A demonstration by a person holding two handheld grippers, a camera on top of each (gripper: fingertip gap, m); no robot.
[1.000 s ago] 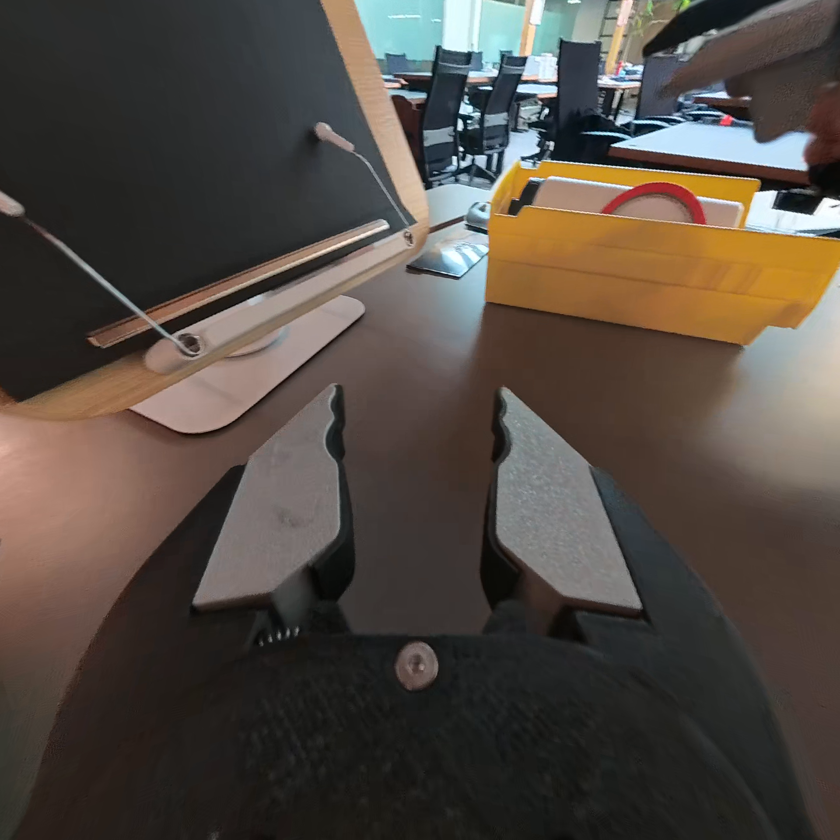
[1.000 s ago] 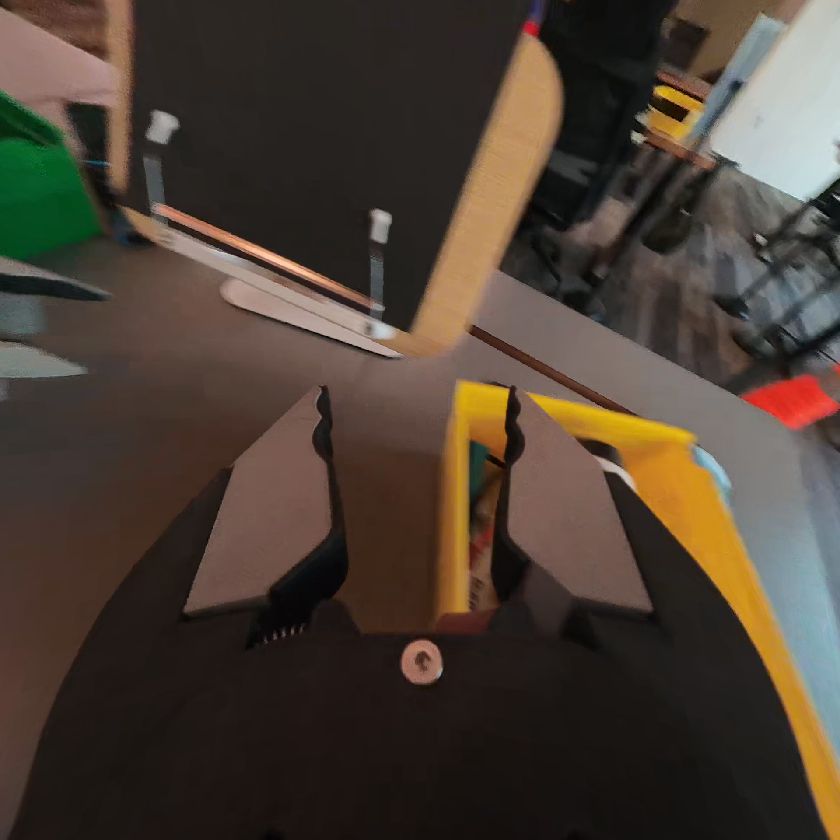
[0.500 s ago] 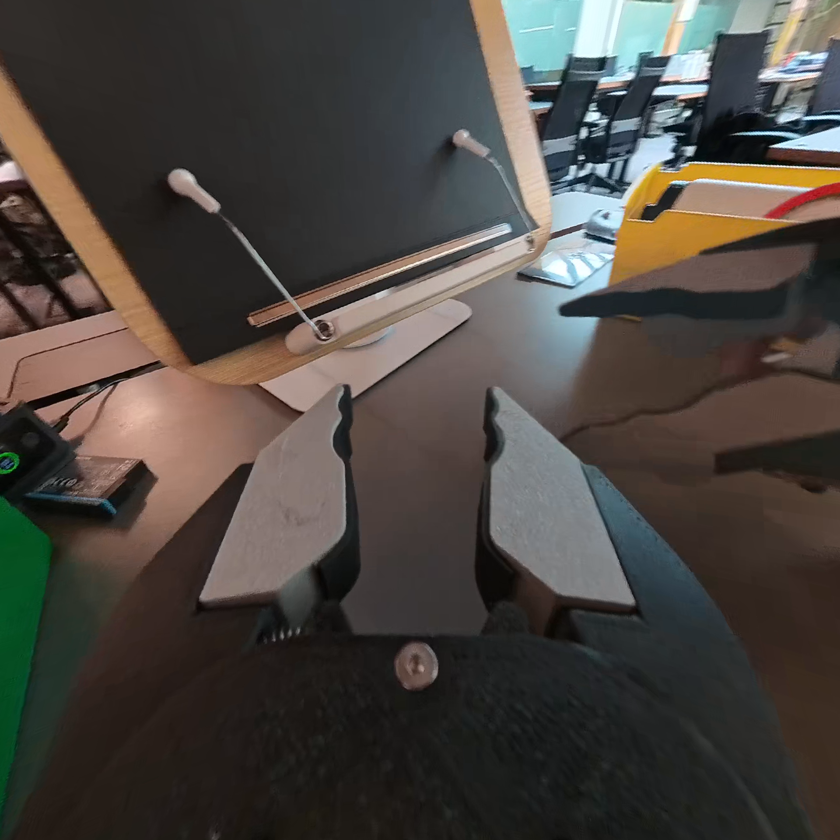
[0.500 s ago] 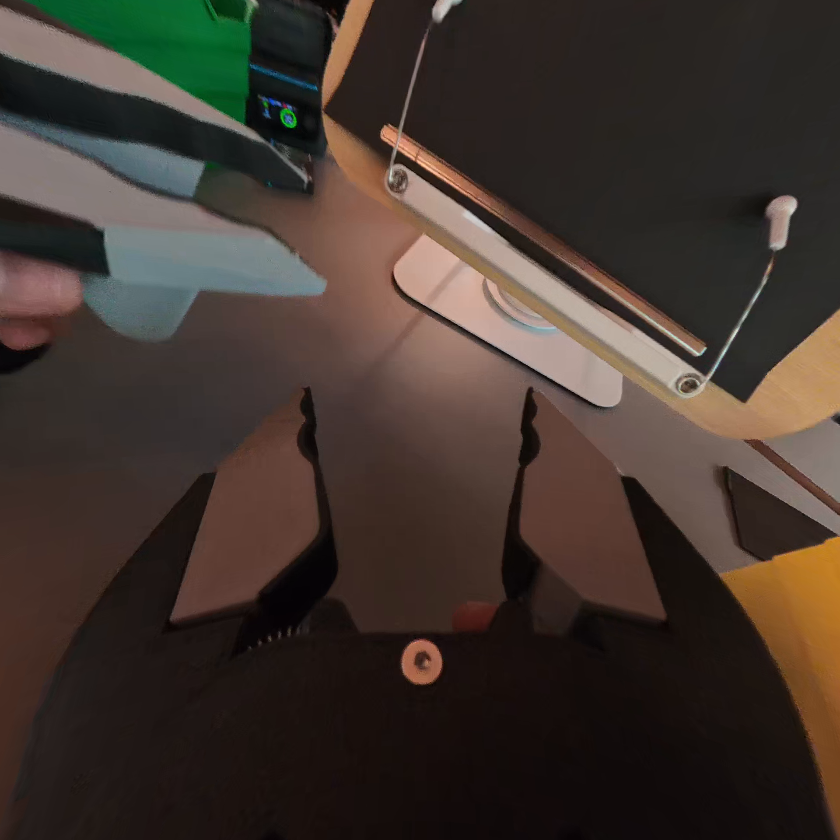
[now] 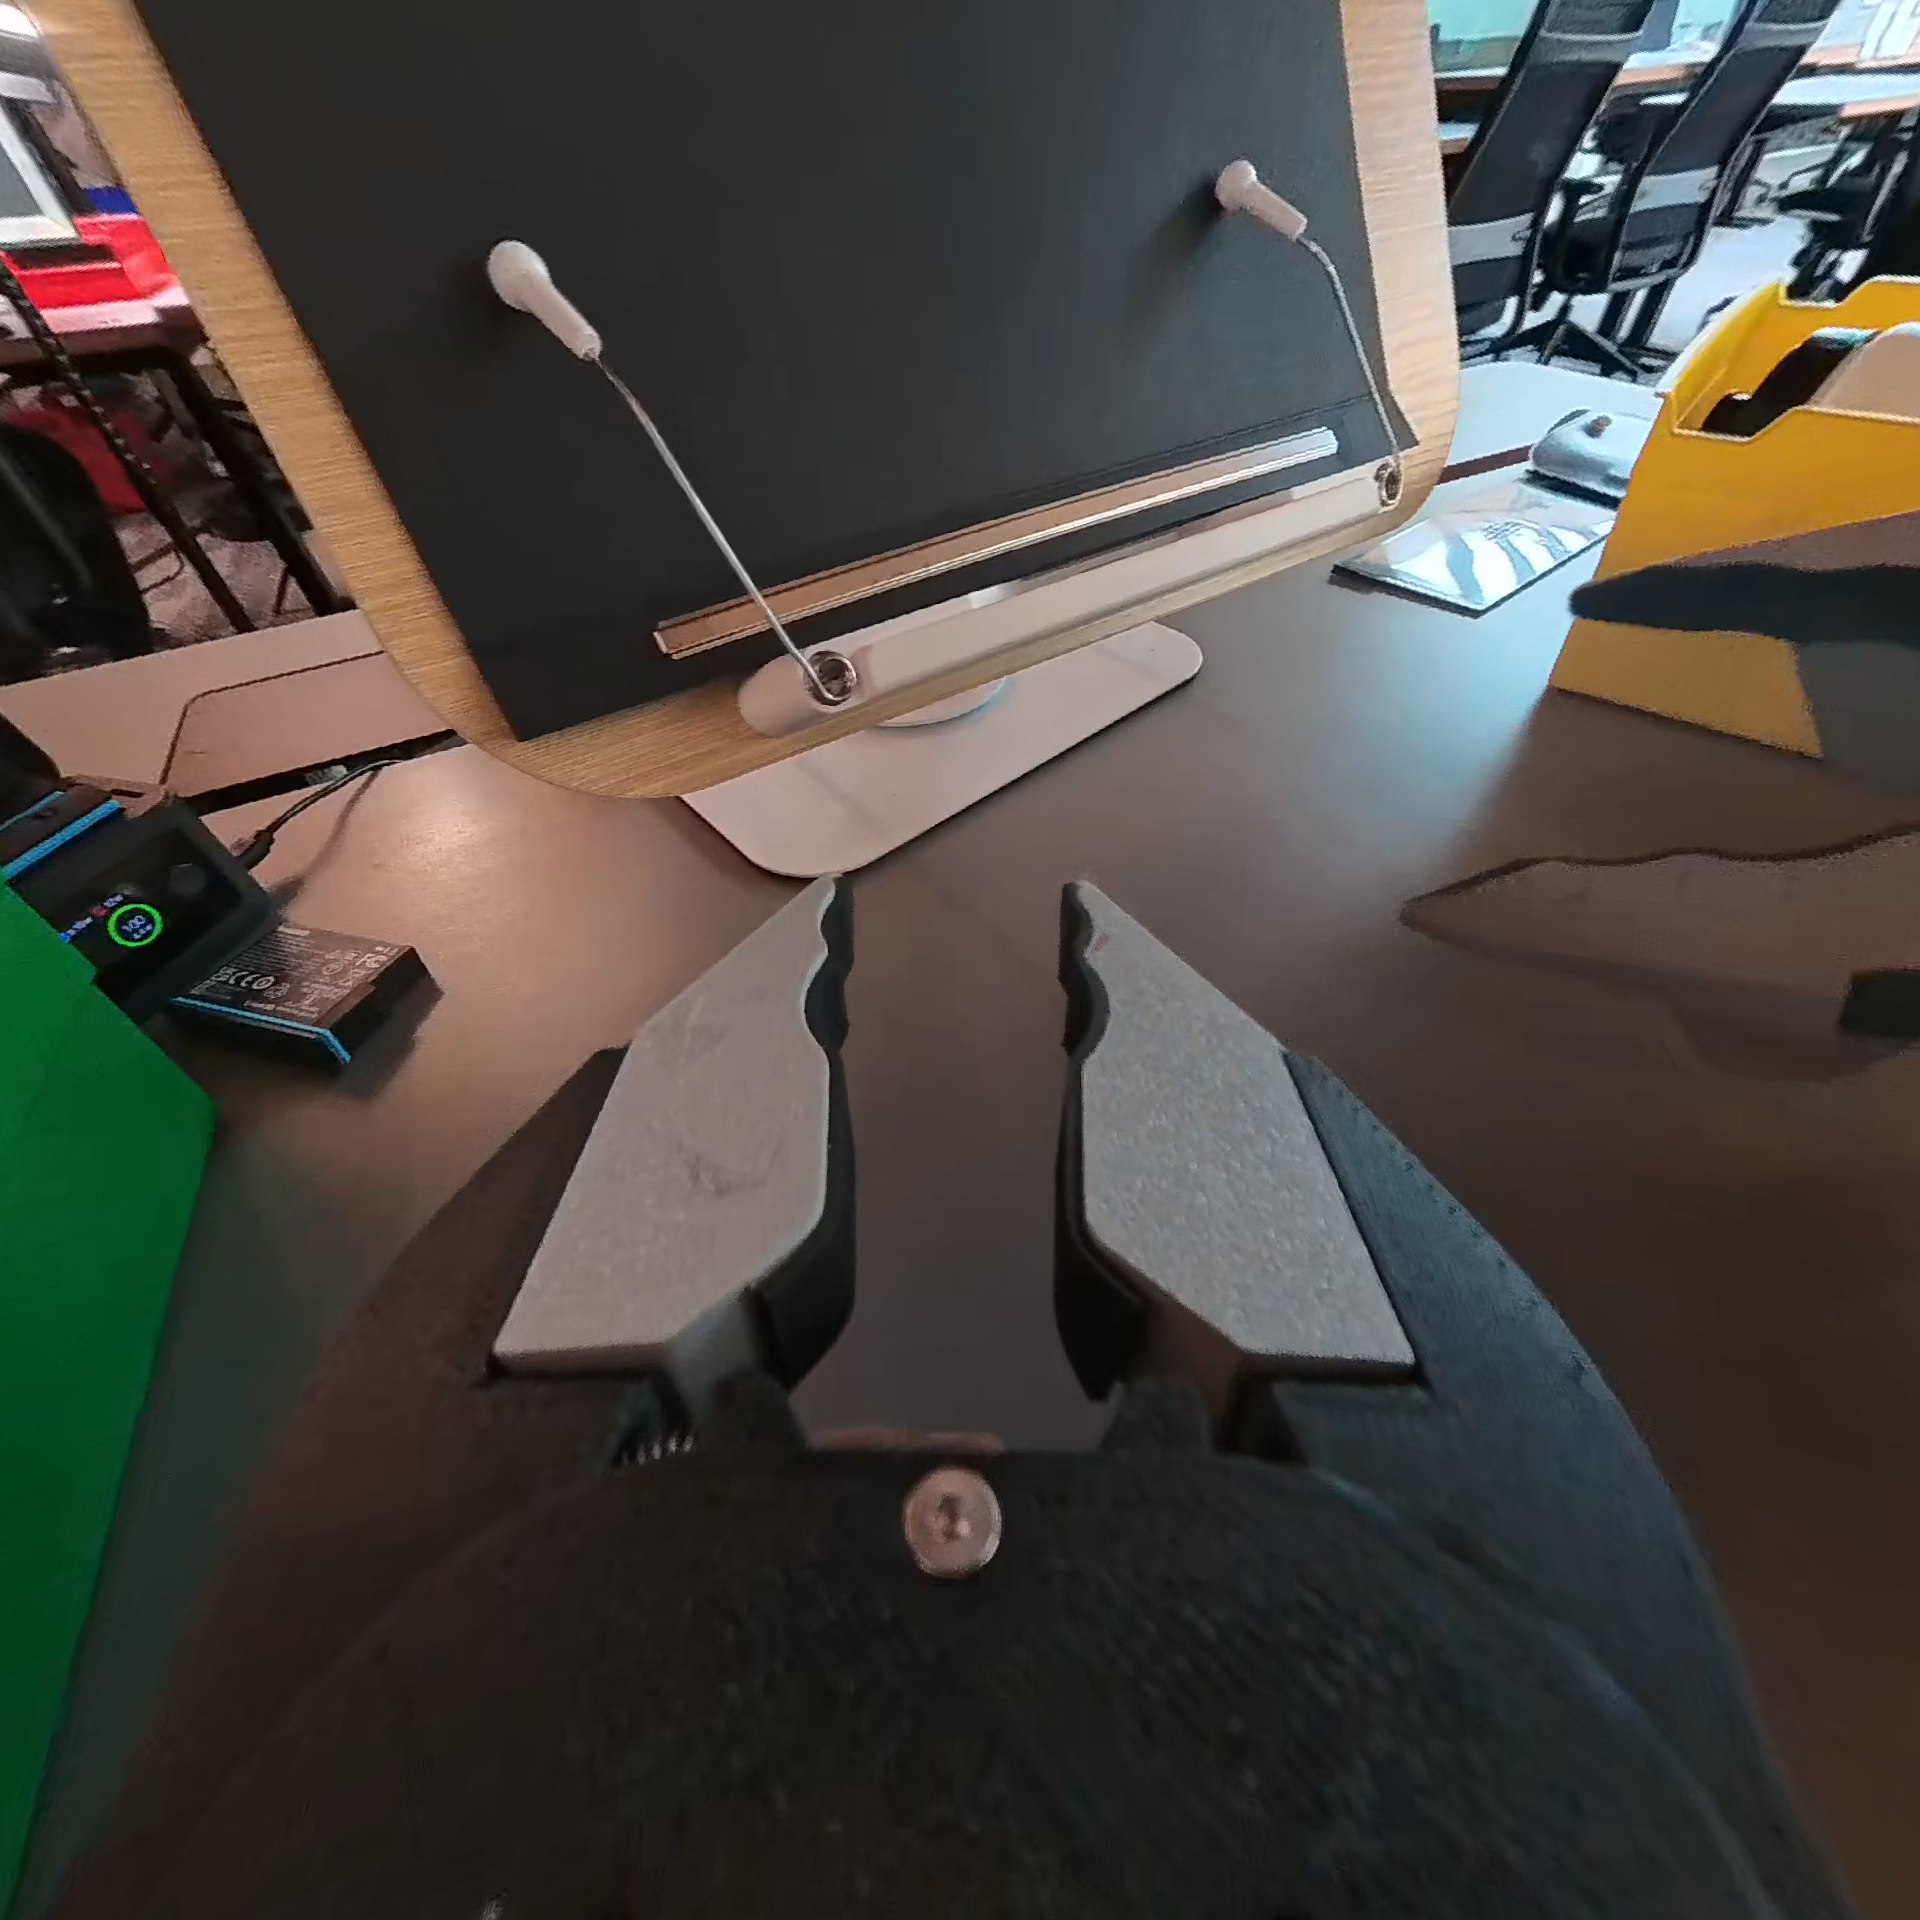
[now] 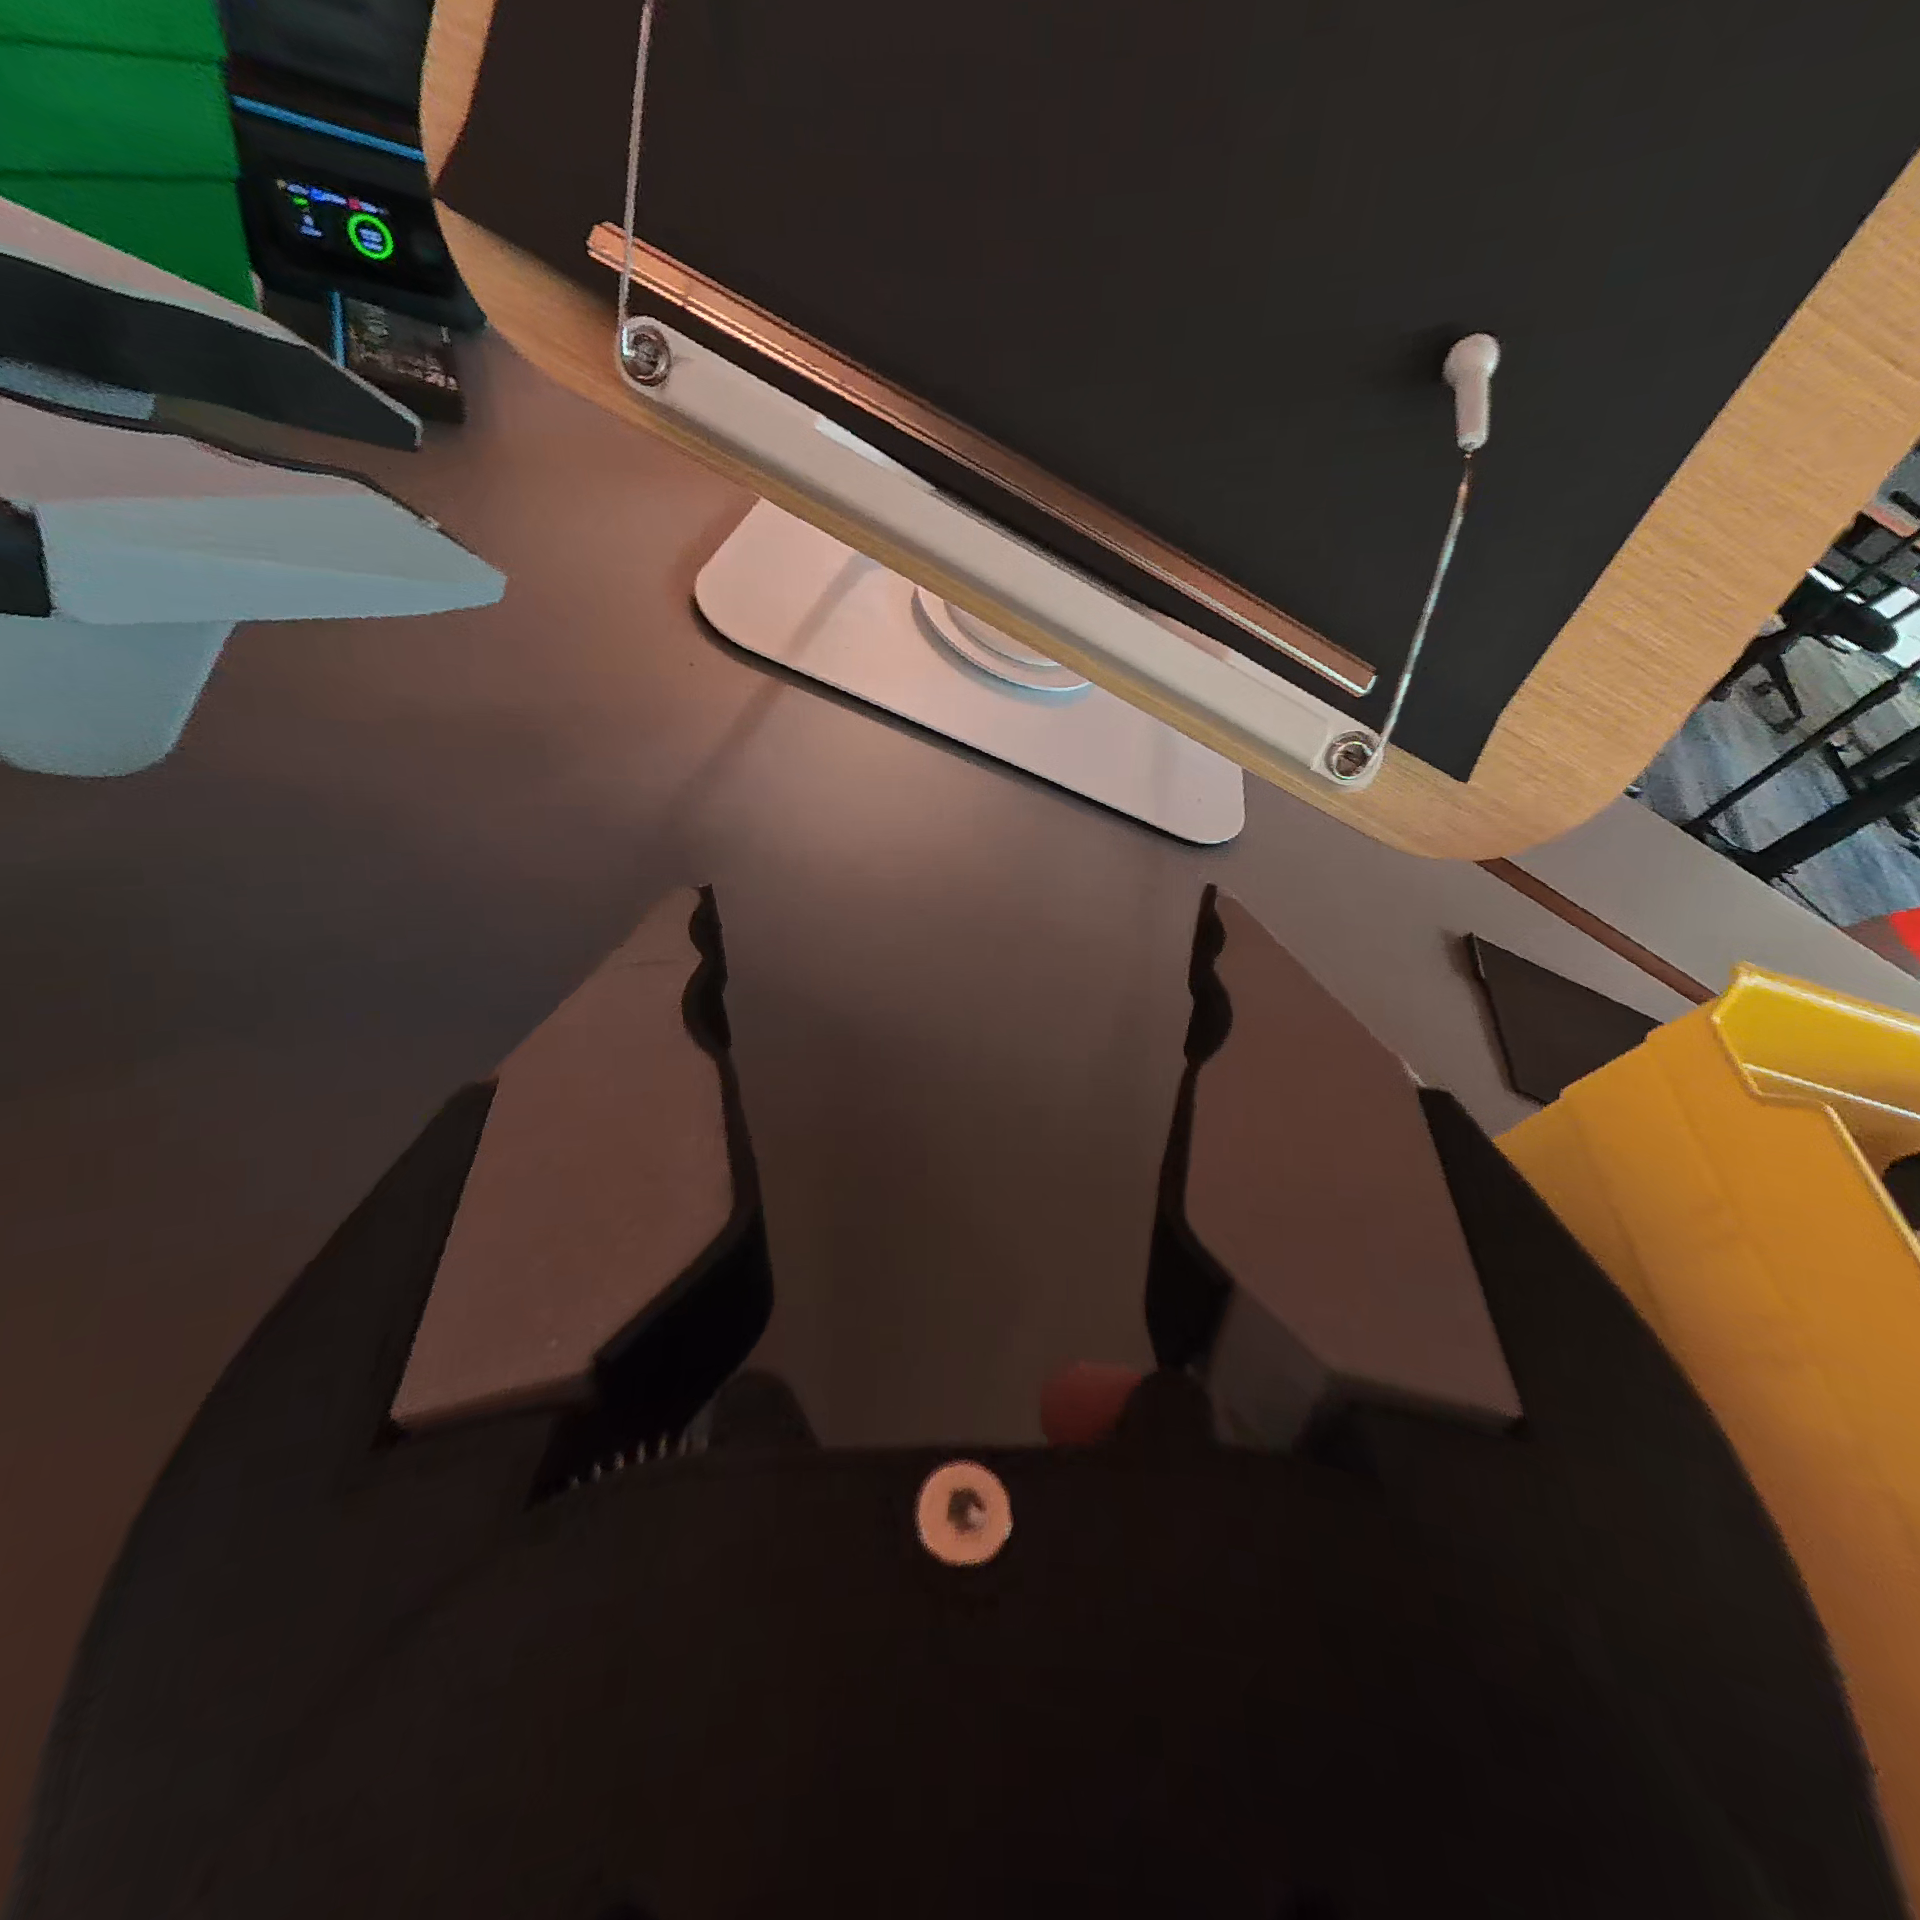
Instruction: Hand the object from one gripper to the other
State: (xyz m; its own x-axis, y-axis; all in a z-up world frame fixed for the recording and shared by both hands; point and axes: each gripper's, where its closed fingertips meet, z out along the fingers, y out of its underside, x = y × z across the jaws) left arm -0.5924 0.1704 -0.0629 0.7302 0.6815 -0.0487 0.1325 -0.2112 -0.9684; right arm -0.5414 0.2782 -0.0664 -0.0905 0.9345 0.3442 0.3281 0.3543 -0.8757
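Observation:
My left gripper (image 5: 951,935) is open and empty, low over the dark table (image 5: 1299,935), and points at the book stand (image 5: 790,312). My right gripper (image 6: 956,914) is open wide and empty, also facing the book stand (image 6: 1143,260). Each gripper shows in the other's view: the right one at the right edge of the left wrist view (image 5: 1683,613), the left one at the left edge of the right wrist view (image 6: 270,561). They are side by side and apart. Neither holds anything. A yellow bin (image 5: 1756,499) with a white and black object inside stands to the right.
The book stand is a black board in a wooden frame, with two wire page holders and a white base (image 5: 935,769). A charger with a lit screen (image 5: 135,914), a black battery (image 5: 301,987) and a green block (image 5: 73,1299) are at the left. The yellow bin (image 6: 1704,1195) is close by my right gripper. My left gripper is the nearer one to the black battery (image 5: 301,987): about 20 cm, against 30 cm. My right wrist view (image 6: 391,353) looks at it from another angle.
Both grippers have swung left from the yellow bin to face the book stand. The right jaws have opened wider and the left jaws have narrowed a little. Both remain empty.

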